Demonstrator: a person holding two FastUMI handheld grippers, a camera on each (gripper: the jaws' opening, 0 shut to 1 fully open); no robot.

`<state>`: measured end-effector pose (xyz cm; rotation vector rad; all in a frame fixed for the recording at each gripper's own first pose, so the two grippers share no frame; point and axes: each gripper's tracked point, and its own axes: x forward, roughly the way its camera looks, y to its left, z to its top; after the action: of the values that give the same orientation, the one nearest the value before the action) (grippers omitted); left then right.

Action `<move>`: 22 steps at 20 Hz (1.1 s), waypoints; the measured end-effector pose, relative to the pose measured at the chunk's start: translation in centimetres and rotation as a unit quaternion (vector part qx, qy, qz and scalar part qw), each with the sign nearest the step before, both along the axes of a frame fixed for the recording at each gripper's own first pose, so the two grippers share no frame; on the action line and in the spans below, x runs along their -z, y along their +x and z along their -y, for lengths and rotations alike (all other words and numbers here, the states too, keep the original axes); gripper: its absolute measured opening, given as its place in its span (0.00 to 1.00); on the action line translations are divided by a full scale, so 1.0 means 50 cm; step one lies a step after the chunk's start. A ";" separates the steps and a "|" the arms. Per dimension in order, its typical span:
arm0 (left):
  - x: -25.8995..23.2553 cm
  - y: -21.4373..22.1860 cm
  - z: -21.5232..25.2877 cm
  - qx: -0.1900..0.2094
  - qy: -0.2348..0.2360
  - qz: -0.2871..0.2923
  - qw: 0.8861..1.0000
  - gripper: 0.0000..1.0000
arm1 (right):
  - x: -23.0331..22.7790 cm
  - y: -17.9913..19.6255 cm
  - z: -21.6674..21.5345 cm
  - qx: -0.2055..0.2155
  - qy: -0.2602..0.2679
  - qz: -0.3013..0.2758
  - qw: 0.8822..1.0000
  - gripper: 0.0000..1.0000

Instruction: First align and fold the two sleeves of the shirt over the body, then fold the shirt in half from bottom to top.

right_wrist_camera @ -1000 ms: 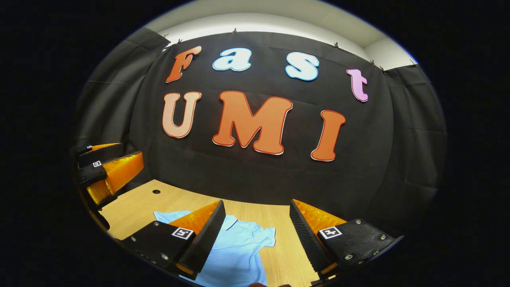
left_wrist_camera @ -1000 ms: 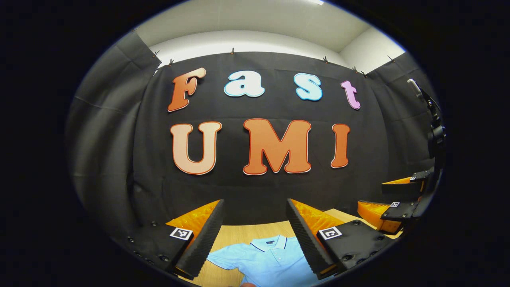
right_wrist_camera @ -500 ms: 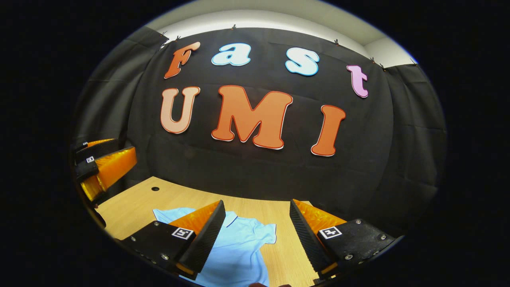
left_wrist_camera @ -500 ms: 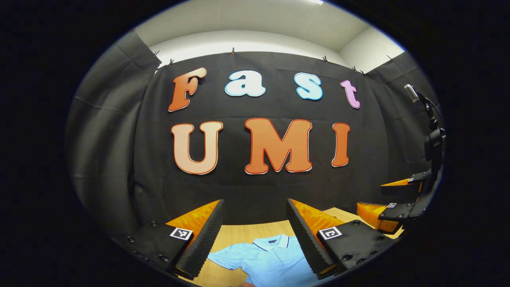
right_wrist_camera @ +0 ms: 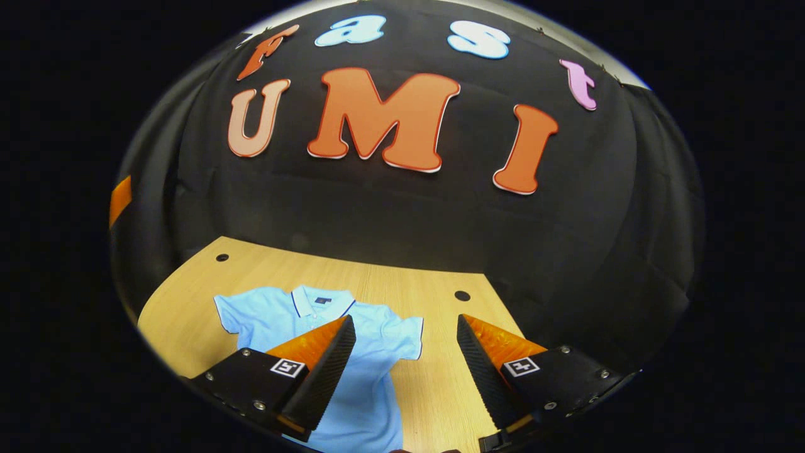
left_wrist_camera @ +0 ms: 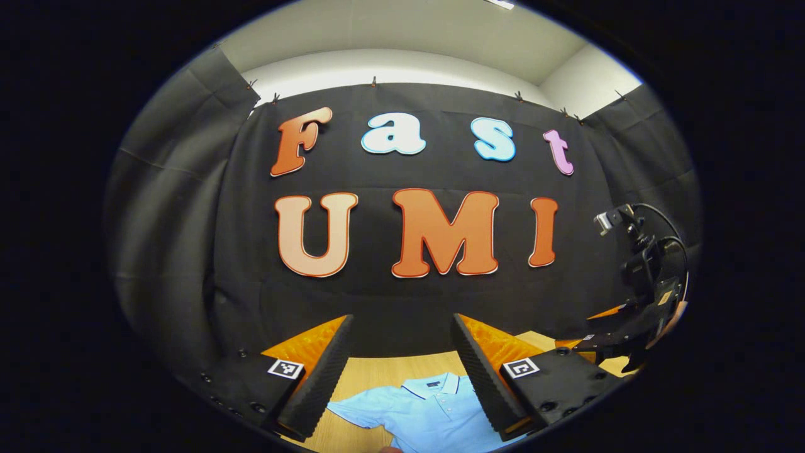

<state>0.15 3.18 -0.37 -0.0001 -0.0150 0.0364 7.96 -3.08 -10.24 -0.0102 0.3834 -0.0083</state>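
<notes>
On the bench (right_wrist_camera: 440, 296) the shirt (right_wrist_camera: 371, 384) is lying flat, sleeves unfolded. Both grippers, left (left_wrist_camera: 399, 371) and right (right_wrist_camera: 405, 371), are hovering spread, holding nothing. Soft, light cloth; likely pinching sleeve edges.

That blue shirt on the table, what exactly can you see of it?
The shirt is a light blue, short-sleeved polo of soft fabric, with a dark-edged collar, a buttoned placket and a small dark tag inside the neck. It lies flat and face up on the wooden table, collar toward the black wall, both sleeves spread out and unfolded. Its lower part runs out of sight below. Nothing grips it: both grippers hover open above it.
</notes>
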 end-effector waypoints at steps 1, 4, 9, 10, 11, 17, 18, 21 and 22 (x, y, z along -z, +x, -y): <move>-0.002 0.006 0.000 -0.013 0.004 -0.002 1.000 0.99 | 0.026 0.028 0.007 -0.006 0.003 -0.020 1.000 0.99; 0.012 0.021 0.009 -0.042 0.005 -0.016 0.999 0.99 | 0.100 0.104 0.027 -0.022 0.014 -0.078 0.997 0.99; 0.015 0.039 0.035 -0.067 0.007 -0.030 0.997 0.99 | 0.254 0.203 0.056 -0.034 0.018 -0.182 0.982 0.99; 0.026 0.044 0.036 -0.079 -0.002 -0.045 0.996 0.99 | 0.284 0.217 0.058 -0.038 0.019 -0.205 0.978 0.98; 0.032 0.051 0.045 -0.087 -0.013 -0.053 0.995 1.00 | 0.309 0.233 0.061 -0.040 0.022 -0.224 0.973 0.98; 0.033 0.068 0.063 -0.120 0.007 -0.070 0.990 0.99 | 0.441 0.304 0.060 -0.048 0.056 -0.313 0.947 0.95; 0.033 0.070 0.066 -0.123 0.014 -0.072 0.990 0.99 | 0.458 0.318 0.062 -0.046 0.050 -0.320 0.945 0.94; 0.035 0.073 0.073 -0.134 0.021 -0.078 0.988 0.99 | 0.500 0.343 0.047 -0.049 0.045 -0.343 0.937 0.89; 0.036 0.075 0.075 -0.136 0.022 -0.082 0.987 0.99 | 0.513 0.347 0.046 -0.047 0.044 -0.351 0.934 0.86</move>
<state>3.92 -0.59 -2.19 0.0486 0.1487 0.3086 25.29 -5.39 -35.88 0.0593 1.0998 0.1102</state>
